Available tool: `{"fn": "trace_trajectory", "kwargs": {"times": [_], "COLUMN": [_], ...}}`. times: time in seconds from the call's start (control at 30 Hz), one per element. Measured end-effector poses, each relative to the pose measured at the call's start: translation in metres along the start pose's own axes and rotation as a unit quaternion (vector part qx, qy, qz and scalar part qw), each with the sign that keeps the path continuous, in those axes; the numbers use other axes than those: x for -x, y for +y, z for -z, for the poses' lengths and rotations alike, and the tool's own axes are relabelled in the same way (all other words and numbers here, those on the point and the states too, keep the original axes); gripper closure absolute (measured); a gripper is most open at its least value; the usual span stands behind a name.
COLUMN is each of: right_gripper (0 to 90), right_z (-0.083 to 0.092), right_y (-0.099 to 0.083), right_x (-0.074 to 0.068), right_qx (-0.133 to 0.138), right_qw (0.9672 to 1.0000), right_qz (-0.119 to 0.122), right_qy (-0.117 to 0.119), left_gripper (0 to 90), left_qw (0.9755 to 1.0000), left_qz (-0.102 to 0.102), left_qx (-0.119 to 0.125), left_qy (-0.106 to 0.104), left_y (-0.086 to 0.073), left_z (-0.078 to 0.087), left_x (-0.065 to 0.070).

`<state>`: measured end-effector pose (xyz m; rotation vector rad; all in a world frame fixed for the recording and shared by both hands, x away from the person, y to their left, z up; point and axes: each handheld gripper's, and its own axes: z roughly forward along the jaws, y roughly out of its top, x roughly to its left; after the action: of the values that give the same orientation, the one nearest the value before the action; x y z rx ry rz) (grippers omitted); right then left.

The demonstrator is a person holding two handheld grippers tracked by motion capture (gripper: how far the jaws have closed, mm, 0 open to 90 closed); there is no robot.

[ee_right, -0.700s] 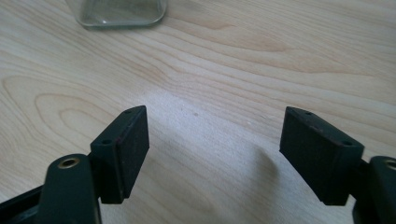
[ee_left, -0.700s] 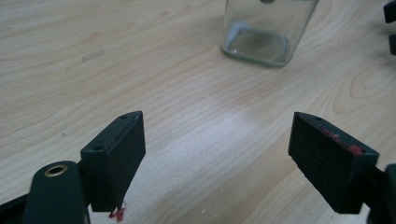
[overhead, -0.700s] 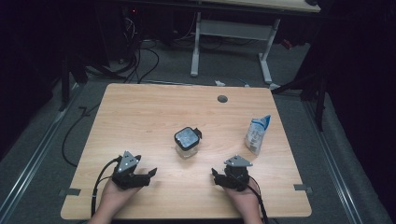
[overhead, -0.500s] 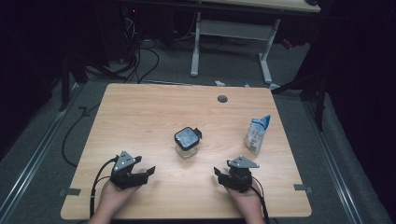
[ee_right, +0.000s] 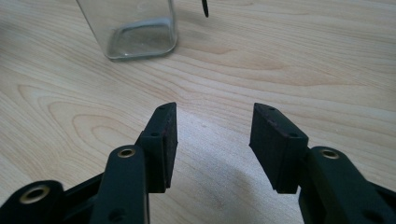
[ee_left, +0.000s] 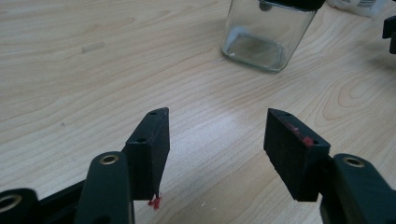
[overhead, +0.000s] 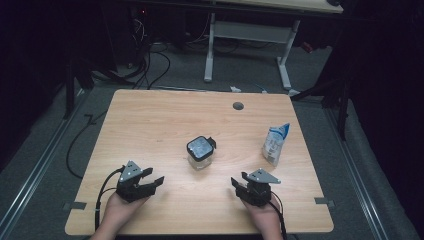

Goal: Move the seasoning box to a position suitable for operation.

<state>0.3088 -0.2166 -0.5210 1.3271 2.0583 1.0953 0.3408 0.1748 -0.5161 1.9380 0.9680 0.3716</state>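
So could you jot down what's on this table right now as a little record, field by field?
Table: wooden top
Centre: clear square glass jar with a black lid, upright
Right side: small white-and-blue bag, standing
Left gripper: jaws open, nothing between them, short of the jar
Right gripper: jaws open, nothing between them, short of the jar

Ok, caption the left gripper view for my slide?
Open left gripper above bare wood table, aimed toward a clear glass jar.

a clear, square-sided glass jar with a black lid (overhead: 200, 153) stands upright near the middle of the light wooden table (overhead: 150, 120). its lid is closed on top, and the see-through body looks empty, with bare wood all around it.
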Motion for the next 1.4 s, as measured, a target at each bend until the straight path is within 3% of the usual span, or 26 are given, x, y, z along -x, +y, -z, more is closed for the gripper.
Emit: {"fn": "trace_trajectory", "kwargs": {"times": [0.13,0.47,0.63,0.73,0.8,0.87,0.93,1.03,1.27,1.4], "right_gripper": [53.6,50.2,52.4,53.2,53.7,53.7,53.6,53.4,52.0,51.7], "right_z": [-0.002,-0.001,0.000,-0.001,-0.001,-0.002,-0.002,-0.002,-0.002,-0.002], "right_y": [0.000,0.000,0.000,0.000,0.000,0.000,0.000,0.000,0.000,0.000], "right_x": [-0.002,0.001,0.001,0.001,0.001,0.001,0.000,0.000,0.001,0.001], "right_qx": [-0.006,-0.005,-0.003,-0.003,-0.006,-0.007,-0.009,-0.009,-0.008,-0.007], "right_qw": [0.9999,0.9999,0.9998,0.9997,0.9997,0.9996,0.9996,0.9996,0.9996,0.9996], "right_qz": [0.011,0.012,0.018,0.022,0.023,0.027,0.028,0.028,0.028,0.029], "right_qy": [-0.012,-0.009,-0.007,-0.005,-0.002,-0.002,-0.001,0.000,0.000,0.000], "left_gripper": [43.2,45.8,55.8,62.3,65.9,68.3,71.9,74.4,82.0,89.3], "left_qw": [1.0000,0.9997,0.9995,0.9997,0.9995,0.9994,0.9997,0.9998,0.9993,0.9993], "left_qz": [0.005,-0.014,-0.017,-0.005,-0.015,-0.017,-0.003,0.002,-0.023,-0.022], "left_qx": [-0.006,-0.018,-0.022,-0.023,-0.028,-0.027,-0.022,-0.016,-0.005,0.006], "left_qy": [0.001,0.002,0.014,0.004,0.005,0.007,0.008,0.012,0.028,0.029], "left_y": [0.001,0.009,0.017,0.025,0.030,0.033,0.041,0.047,0.068,0.074], "left_z": [-0.003,-0.017,-0.027,-0.032,-0.037,-0.040,-0.048,-0.054,-0.073,-0.079], "left_x": [0.001,0.009,0.008,0.006,0.006,0.006,0.002,0.000,0.006,0.008]}}
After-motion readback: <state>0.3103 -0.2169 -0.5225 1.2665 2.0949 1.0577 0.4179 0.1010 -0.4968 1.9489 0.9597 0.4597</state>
